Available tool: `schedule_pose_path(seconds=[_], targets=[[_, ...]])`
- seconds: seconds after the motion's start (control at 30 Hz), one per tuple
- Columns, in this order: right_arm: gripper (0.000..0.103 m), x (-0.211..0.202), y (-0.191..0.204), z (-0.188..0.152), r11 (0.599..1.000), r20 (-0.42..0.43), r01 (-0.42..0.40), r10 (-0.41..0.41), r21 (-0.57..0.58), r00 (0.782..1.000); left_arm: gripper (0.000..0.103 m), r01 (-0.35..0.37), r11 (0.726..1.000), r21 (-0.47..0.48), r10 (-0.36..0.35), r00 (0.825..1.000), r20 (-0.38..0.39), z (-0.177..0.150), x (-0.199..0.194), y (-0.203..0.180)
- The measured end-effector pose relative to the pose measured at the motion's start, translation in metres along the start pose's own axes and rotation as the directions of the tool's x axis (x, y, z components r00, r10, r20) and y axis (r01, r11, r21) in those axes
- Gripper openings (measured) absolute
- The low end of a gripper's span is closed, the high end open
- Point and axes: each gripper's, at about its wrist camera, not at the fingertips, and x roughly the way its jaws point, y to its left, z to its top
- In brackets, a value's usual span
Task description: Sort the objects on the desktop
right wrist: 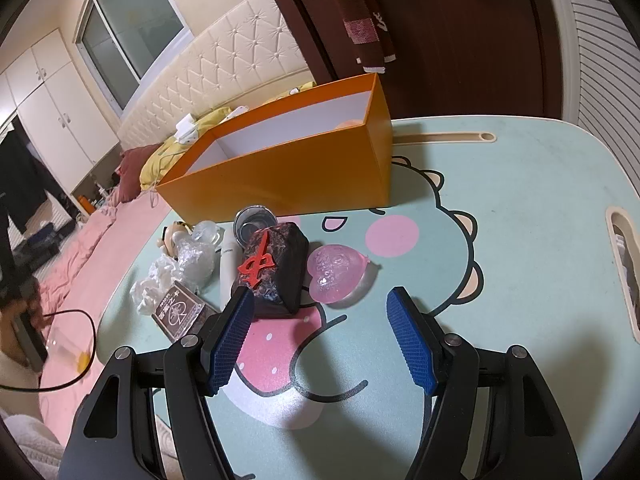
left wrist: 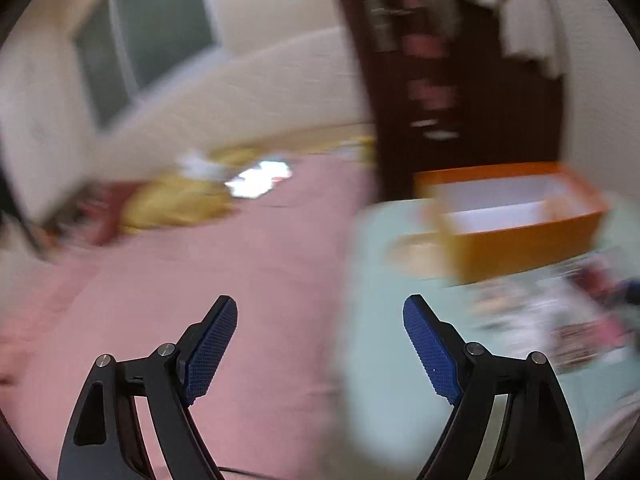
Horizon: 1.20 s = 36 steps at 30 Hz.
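In the right wrist view an open orange box (right wrist: 288, 172) stands at the back of the mint cartoon table (right wrist: 500, 240). In front of it lie a dark box with a red emblem (right wrist: 276, 264), a pink heart-shaped jelly toy (right wrist: 338, 272), a white tube (right wrist: 228, 264), a round tin (right wrist: 254, 224), crumpled clear plastic (right wrist: 192, 260), a card pack (right wrist: 182, 312) and a small figure (right wrist: 174, 234). My right gripper (right wrist: 320, 300) hovers open just short of the dark box and the heart, holding nothing. The blurred left wrist view shows my left gripper (left wrist: 320, 308) open and empty over the table's left edge, with the orange box (left wrist: 520, 232) ahead to the right.
A pink bed (right wrist: 80, 264) runs along the table's left side, with yellow bedding and a black cable (right wrist: 80, 340) on it. The table has a groove (right wrist: 444, 138) at the back and a handle slot (right wrist: 624, 264) at the right edge. A dark door (right wrist: 440, 40) stands behind.
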Motion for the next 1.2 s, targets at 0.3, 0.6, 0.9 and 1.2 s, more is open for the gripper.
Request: schedule_pose_path(seconds=[0.3,0.6,0.9,1.2], targets=[[0.07,0.0,-0.002,0.0,1.0,0.0,-0.005,0.005,0.002,1.0,0.085,0.324,0.92,-0.22,-0.338,0.941,-0.031,-0.006,0.062,-0.051],[0.07,-0.002,-0.002,-0.002,1.0,0.0,0.005,-0.005,0.0,1.0,0.085,0.315,0.935,-0.165,-0.326,0.944,-0.043,-0.027,0.061,-0.058],[0.07,-0.033,0.026,0.04,0.993,0.069,0.042,-0.034,-0.11,0.997,0.085,0.33,0.914,-0.236,-0.348,0.937,-0.037,-0.032,0.064,-0.047],[0.07,0.024,0.051,0.174,0.961,-0.291,0.151,-0.216,-0.23,0.932,0.085,0.341,0.916,-0.211,-0.356,0.934,-0.034,-0.032,0.062,-0.052]])
